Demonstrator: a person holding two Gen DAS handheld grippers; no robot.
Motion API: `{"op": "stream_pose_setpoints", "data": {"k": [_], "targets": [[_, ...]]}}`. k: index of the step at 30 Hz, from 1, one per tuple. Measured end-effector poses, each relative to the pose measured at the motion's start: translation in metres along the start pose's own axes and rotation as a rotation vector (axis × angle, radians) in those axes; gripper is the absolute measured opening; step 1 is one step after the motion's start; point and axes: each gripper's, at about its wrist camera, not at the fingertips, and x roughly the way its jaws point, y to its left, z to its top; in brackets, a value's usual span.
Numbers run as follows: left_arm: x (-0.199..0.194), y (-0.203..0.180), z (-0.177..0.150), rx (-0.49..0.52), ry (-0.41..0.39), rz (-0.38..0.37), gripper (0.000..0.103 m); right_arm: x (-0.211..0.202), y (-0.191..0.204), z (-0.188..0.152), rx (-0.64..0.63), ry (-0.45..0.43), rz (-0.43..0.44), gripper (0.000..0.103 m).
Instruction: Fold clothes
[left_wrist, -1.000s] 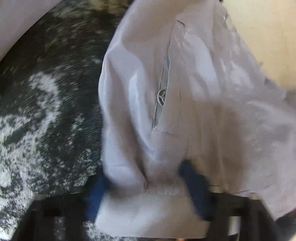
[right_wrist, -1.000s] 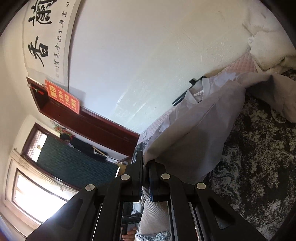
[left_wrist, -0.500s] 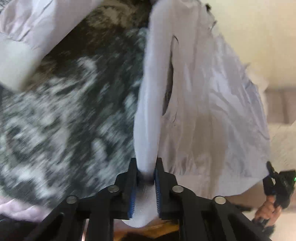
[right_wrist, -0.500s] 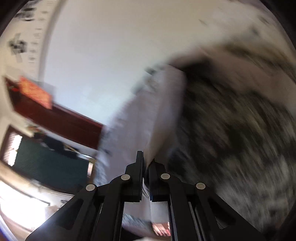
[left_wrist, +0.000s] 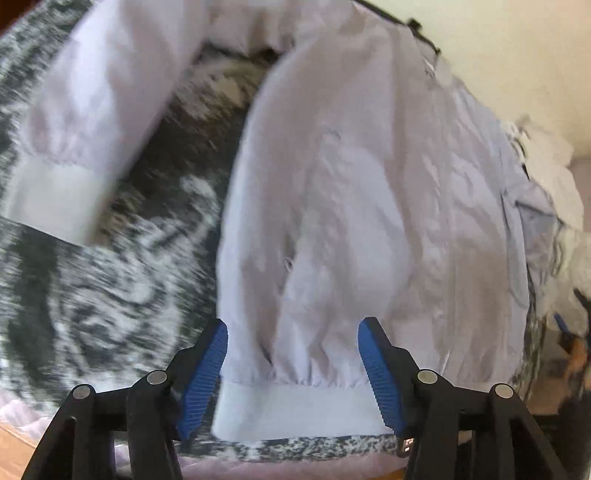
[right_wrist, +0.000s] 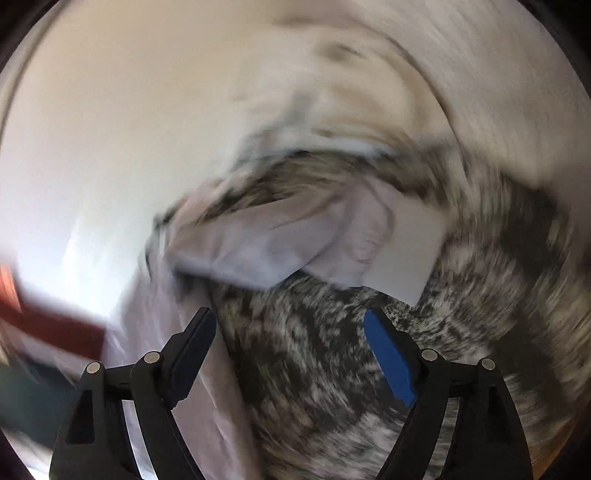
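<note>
A pale lilac jacket (left_wrist: 369, 184) lies spread on a black-and-white mottled blanket (left_wrist: 92, 295). Its ribbed hem band (left_wrist: 295, 410) sits between the blue pads of my left gripper (left_wrist: 293, 325). The jaws are opening and the pads stand clear of the cloth. One sleeve (left_wrist: 92, 110) stretches off to the upper left. In the blurred right wrist view my right gripper (right_wrist: 290, 314) is opening wide over the blanket (right_wrist: 314, 369) with nothing between its fingers. The sleeve (right_wrist: 295, 240) and its cuff (right_wrist: 410, 254) lie just beyond it.
A cream wall (left_wrist: 517, 55) rises behind the bed, with white bedding (left_wrist: 554, 166) bunched at the right. A strip of wood (left_wrist: 14, 454) shows at the near left corner. In the right wrist view a red-brown frame (right_wrist: 48, 325) sits far left.
My left gripper has let go of the hem it was pinching, and the jacket now lies flat. My right gripper swung down from the wall toward the blanket and opened, dropping its cloth.
</note>
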Motion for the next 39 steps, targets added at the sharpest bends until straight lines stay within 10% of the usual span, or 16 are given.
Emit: {"op": "stream_pose_setpoints", "data": {"k": [7,9,10,15,18,19,20,31,33,35,39], "targets": [[0.042,0.031,0.001,-0.097,0.066,0.027,0.062,0.068,-0.055,0.046,0.360,-0.029,-0.056,0.088],[0.042,0.037,0.003,-0.121,0.067,0.021,0.062,0.075,-0.040,0.059,0.312,-0.066,-0.118,0.066],[0.040,0.039,0.003,-0.124,0.064,0.020,0.062,0.079,-0.029,0.065,0.232,-0.077,-0.194,0.007],[0.033,0.045,0.001,-0.132,0.062,0.013,0.062,0.082,-0.022,0.073,0.261,-0.047,-0.220,0.010],[0.040,0.047,0.003,-0.137,0.067,0.016,0.062,0.058,-0.043,0.064,0.540,-0.013,-0.169,0.043],[0.041,0.048,0.003,-0.132,0.070,0.016,0.062,0.053,-0.051,0.061,0.640,0.028,-0.160,0.083],[0.042,0.048,0.003,-0.126,0.073,0.015,0.062,0.052,-0.056,0.060,0.713,0.044,-0.144,0.095],[0.064,0.036,0.006,-0.095,0.092,0.058,0.062,0.094,-0.086,0.099,0.971,0.123,-0.288,0.103],[0.065,0.035,0.008,-0.096,0.091,0.060,0.062,0.093,-0.071,0.109,0.879,0.085,-0.332,0.094],[0.066,0.033,0.009,-0.089,0.092,0.060,0.062,0.089,-0.050,0.123,0.713,0.045,-0.323,0.023],[0.065,0.029,0.007,-0.069,0.096,0.051,0.062,0.064,-0.011,0.143,0.420,-0.029,-0.198,0.008]]}}
